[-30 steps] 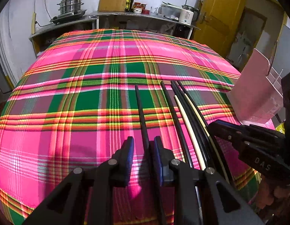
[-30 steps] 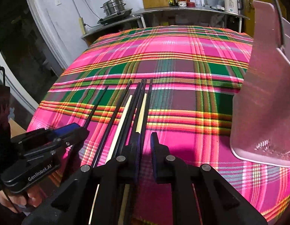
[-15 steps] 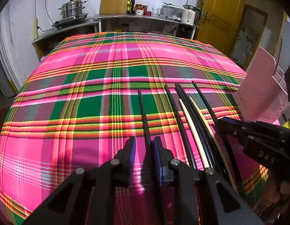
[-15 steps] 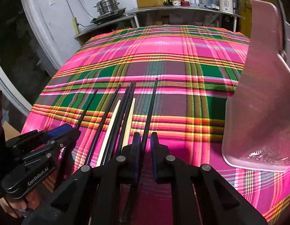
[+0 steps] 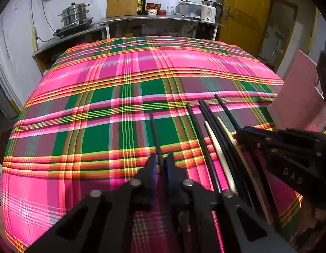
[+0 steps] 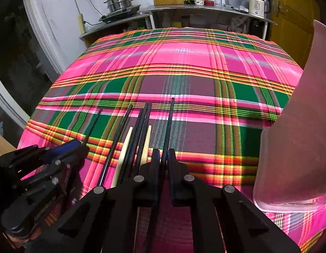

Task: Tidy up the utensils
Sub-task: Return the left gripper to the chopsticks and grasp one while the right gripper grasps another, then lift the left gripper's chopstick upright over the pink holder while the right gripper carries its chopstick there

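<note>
- Chopsticks lie in a row on the plaid surface [image 5: 99, 126], left of the pink holder [image 6: 300, 137]
- Your left gripper [image 5: 160, 164] has just clamped its jaws together on the leftmost black chopstick [image 5: 154, 132]
- Your right gripper [image 6: 163, 158], jaws closing, now pinches the black chopstick nearest the holder [image 6: 169, 124]
- Both sticks look gripped and ready to lift toward the holder
</note>
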A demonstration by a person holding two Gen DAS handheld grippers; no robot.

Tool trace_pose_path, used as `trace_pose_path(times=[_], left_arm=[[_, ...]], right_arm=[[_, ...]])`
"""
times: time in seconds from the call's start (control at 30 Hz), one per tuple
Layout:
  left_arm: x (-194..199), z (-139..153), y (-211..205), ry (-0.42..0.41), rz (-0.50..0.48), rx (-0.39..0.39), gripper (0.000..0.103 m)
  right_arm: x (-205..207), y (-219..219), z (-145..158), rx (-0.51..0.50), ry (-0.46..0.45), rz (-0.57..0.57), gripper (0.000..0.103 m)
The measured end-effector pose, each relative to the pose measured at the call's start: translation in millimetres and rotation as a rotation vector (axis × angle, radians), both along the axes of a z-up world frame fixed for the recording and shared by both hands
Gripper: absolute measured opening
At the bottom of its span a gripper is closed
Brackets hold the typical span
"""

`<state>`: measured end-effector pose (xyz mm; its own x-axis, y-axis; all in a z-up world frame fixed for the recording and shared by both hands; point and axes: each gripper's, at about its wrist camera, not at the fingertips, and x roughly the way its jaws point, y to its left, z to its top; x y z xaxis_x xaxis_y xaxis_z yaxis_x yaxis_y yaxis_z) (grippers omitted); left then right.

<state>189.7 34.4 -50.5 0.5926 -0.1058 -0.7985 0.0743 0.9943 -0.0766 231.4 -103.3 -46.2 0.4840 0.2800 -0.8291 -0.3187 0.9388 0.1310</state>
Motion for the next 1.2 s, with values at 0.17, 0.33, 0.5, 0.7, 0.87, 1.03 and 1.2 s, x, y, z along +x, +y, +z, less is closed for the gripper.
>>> trace_pose_path(times=[0.17, 0.33, 0.5, 0.7, 0.87, 1.03, 1.2], left_arm=[[-5.2, 8.9, 6.4, -0.011, 0.006, -0.058, 0.006], [-19.4, 35.0, 8.6, -0.065, -0.008, -0.079, 0.006], [-33.3, 66.3, 10.1, -0.122, -0.018, -0.099, 0.006], [-52.2, 99.9, 12.3, -0.184, -0.029, -0.113, 0.006], [-67.6, 121.3, 10.8, -0.223, -0.041, -0.119, 0.006], [-79.7, 140.0, 6.5, -0.254, -0.054, -0.128, 0.006], [-87.5, 151.9, 1.8, -0.273, -0.067, -0.134, 0.006]], right_arm=[[-7.3, -4.2, 13.0, 0.025, -0.021, 0.004, 0.006], [-21.4, -8.4, 36.3, 0.053, -0.068, 0.013, 0.006], [-38.6, -16.1, 64.0, 0.084, -0.12, 0.019, 0.006], [-58.0, -24.6, 95.6, 0.117, -0.178, 0.016, 0.006], [-73.7, -34.6, 116.3, 0.132, -0.221, 0.007, 0.006], [-89.1, -44.5, 134.0, 0.148, -0.259, -0.007, 0.006], [-100.3, -59.0, 146.4, 0.161, -0.285, -0.023, 0.005]])
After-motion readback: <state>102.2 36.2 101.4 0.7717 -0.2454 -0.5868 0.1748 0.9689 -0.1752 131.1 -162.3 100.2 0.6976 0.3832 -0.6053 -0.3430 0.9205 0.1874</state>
